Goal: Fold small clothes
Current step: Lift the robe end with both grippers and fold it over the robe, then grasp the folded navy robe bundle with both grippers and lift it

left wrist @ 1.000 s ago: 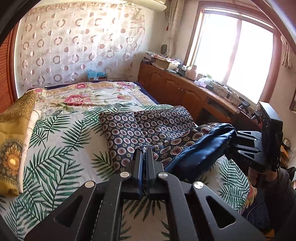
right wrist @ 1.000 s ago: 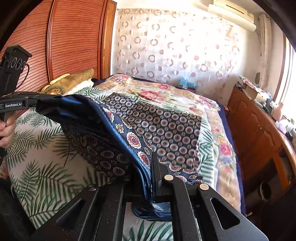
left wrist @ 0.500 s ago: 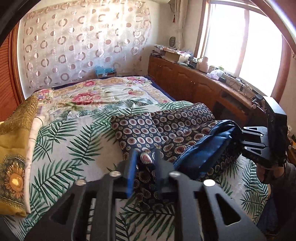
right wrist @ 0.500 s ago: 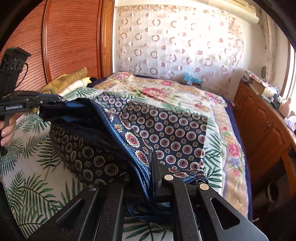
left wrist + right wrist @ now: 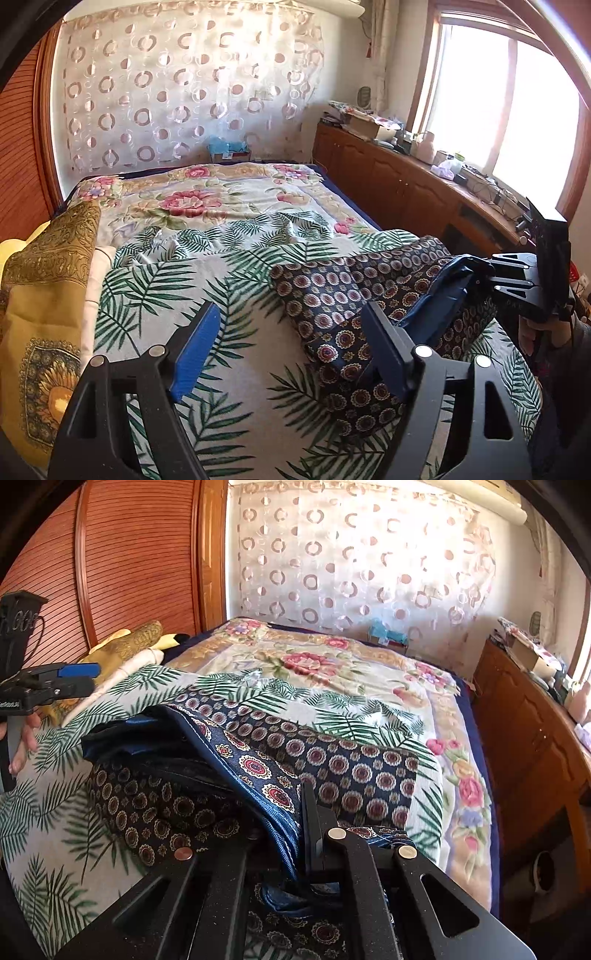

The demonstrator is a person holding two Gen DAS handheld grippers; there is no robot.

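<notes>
**Patterned garment half-folded on the bed, right tongs gripping its edge**

Navy satin garment printed with red-and-cream medallions lies on the palm-leaf bedsheet, toward the window side of the bed, its lower part doubled over in a bunched fold.

At the far left of the left wrist view, a mustard-yellow embroidered cushion rests at the bed's edge. Next comes the left gripper: its blue-padded jaws are spreading apart, with only the leaf-print sheet between them; the garment lies just beside the right-hand finger, not pinched. Farther right, the right gripper holds the shiny blue lining edge of the garment, raised a little off the sheet. A wooden cabinet run stands under the bright window beyond.

In the right wrist view, a hand at the left holds the left gripper apart from the cloth. At centre, the right gripper is clamped on the garment's blue-trimmed hem, folds gathered between its fingers. Behind, a floral quilt covers the bed's far end.
</notes>
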